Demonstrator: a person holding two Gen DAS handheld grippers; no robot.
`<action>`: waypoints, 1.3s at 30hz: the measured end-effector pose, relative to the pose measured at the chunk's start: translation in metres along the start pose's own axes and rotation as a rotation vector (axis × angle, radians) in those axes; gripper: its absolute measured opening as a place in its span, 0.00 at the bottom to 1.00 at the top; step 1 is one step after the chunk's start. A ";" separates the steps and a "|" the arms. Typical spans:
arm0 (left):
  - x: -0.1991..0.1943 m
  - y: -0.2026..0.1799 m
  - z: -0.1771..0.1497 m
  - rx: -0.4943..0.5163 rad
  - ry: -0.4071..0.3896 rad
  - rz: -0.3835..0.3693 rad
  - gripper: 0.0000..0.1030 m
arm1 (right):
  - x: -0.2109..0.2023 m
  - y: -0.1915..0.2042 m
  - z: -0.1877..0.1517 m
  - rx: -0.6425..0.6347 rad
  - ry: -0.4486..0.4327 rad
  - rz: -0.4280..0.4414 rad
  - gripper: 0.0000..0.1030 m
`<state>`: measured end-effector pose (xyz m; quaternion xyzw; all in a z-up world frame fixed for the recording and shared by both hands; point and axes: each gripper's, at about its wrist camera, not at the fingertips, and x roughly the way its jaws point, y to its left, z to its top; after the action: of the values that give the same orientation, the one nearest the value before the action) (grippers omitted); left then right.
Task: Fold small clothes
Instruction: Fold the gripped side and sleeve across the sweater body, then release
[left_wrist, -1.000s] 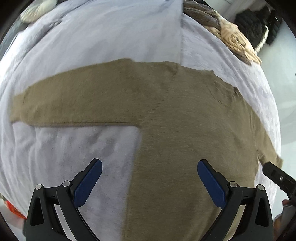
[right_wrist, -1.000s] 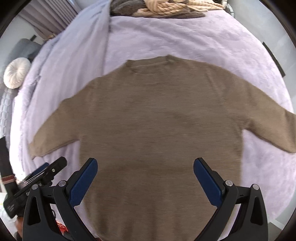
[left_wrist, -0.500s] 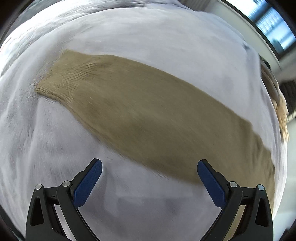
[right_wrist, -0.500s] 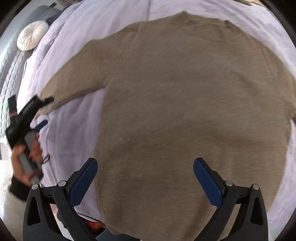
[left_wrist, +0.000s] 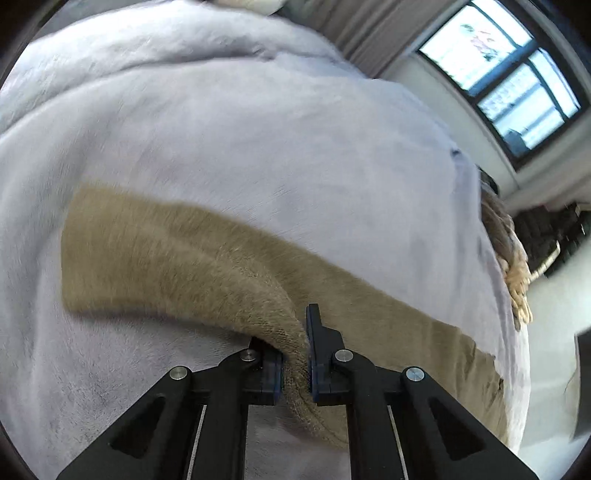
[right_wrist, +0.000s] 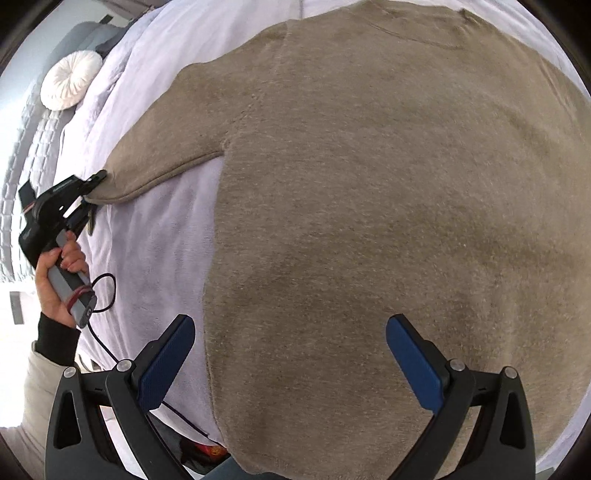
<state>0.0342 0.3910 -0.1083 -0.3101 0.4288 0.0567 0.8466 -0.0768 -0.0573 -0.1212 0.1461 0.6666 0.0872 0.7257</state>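
Observation:
A tan knit sweater (right_wrist: 369, 203) lies flat, front up, on a lilac blanket (right_wrist: 162, 251). In the left wrist view its left sleeve (left_wrist: 177, 258) runs across the blanket. My left gripper (left_wrist: 295, 354) is shut on the sleeve's near edge, and a fold of it bunches between the pads. In the right wrist view this left gripper (right_wrist: 88, 192) sits at the sleeve's cuff end. My right gripper (right_wrist: 291, 362) is open and empty, hovering over the sweater's lower body near the hem.
A round white cushion (right_wrist: 70, 85) lies at the blanket's far left. A beige knitted throw (left_wrist: 509, 266) lies at the bed's right edge. A window (left_wrist: 509, 70) and curtains stand beyond the bed. A black cable (right_wrist: 105, 295) hangs from the left handle.
My left gripper moved out along the left sleeve, came down and shut on its edge. My right gripper drew closer over the sweater's body and stayed open.

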 end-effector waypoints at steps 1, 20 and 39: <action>-0.007 -0.005 0.001 0.026 -0.013 -0.014 0.11 | -0.002 -0.005 -0.002 0.007 -0.007 0.010 1.00; 0.042 -0.338 -0.150 0.703 0.348 -0.391 0.11 | -0.081 -0.171 -0.002 0.259 -0.221 0.003 1.00; -0.006 -0.278 -0.133 0.718 0.150 0.047 0.88 | -0.092 -0.122 0.074 -0.159 -0.323 -0.267 1.00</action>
<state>0.0394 0.0929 -0.0302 0.0136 0.4893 -0.1009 0.8661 -0.0201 -0.2087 -0.0692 0.0108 0.5461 0.0183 0.8374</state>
